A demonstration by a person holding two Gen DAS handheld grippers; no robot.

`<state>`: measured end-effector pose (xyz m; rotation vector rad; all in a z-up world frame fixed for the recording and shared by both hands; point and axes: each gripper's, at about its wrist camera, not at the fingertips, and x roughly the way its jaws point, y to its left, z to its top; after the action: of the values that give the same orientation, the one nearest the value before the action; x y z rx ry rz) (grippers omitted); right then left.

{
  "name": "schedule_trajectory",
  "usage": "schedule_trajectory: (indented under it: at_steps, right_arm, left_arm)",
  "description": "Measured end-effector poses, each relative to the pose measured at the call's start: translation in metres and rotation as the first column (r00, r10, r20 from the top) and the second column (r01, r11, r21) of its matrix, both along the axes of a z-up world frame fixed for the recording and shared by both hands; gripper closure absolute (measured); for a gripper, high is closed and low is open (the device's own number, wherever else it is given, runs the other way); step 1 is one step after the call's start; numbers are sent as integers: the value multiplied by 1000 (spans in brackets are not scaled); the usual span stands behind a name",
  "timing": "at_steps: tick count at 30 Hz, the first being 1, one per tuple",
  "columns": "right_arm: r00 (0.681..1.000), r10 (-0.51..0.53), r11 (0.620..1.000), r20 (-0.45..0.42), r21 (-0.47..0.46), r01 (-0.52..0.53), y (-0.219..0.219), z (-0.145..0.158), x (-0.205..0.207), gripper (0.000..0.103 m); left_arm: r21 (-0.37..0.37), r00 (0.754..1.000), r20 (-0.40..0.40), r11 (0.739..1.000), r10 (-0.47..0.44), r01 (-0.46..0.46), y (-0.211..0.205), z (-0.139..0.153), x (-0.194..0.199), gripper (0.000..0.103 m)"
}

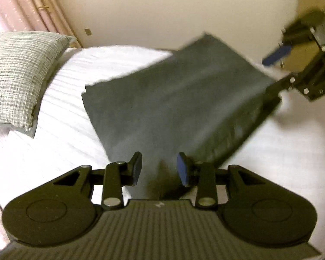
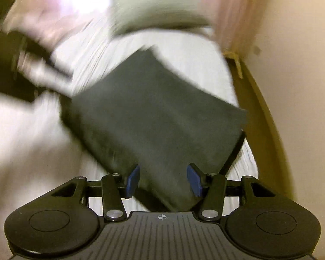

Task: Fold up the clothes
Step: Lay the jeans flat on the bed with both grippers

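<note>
Both jaws spread: left gripper (image 1: 159, 169) at the folded dark garment (image 1: 173, 99)'s six o'clock corner, right gripper (image 2: 163, 181) likewise, on the white bed (image 1: 71, 112).

Matt dark-grey cloth garment (image 1: 173, 99); ribbed white bedcover (image 1: 75, 112); coarse woven pillow (image 1: 17, 73). Each tool (image 1: 159, 169) is matt black plastic, blue pads (image 1: 182, 170), shiny metal pins.

Left gripper (image 1: 159, 169), right gripper (image 2: 163, 181): black bodies, blue pads, silver screws.

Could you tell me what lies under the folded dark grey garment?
The folded dark grey garment rests on the white ribbed bedspread; whatever lies beneath its middle is covered.
</note>
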<state>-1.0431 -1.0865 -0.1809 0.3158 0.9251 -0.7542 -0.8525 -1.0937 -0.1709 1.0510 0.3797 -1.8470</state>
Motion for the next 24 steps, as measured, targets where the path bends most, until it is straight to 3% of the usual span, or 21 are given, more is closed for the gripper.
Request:
schedule_trajectory:
  at_steps: [4, 8, 12, 16, 24]
  right_arm:
    - [993, -101, 989, 54, 118, 94, -18, -24, -14, 64]
    - [975, -200, 956, 94, 235, 173, -36, -47, -27, 64]
    - [983, -155, 962, 94, 241, 129, -39, -45, -31, 64]
    - [988, -133, 968, 80, 224, 112, -38, -51, -29, 64]
    - [989, -125, 967, 80, 235, 104, -44, -47, -27, 64]
  left_arm:
    - [150, 999, -31, 989, -5, 10, -21, -33, -23, 72]
    - [206, 999, -34, 979, 15, -8, -28, -45, -27, 72]
    - [249, 999, -33, 968, 38, -29, -33, -53, -29, 71]
    - [256, 999, 20, 966, 27, -32, -41, -59, -34, 71]
    - [252, 996, 39, 963, 83, -90, -35, -46, -33, 71]
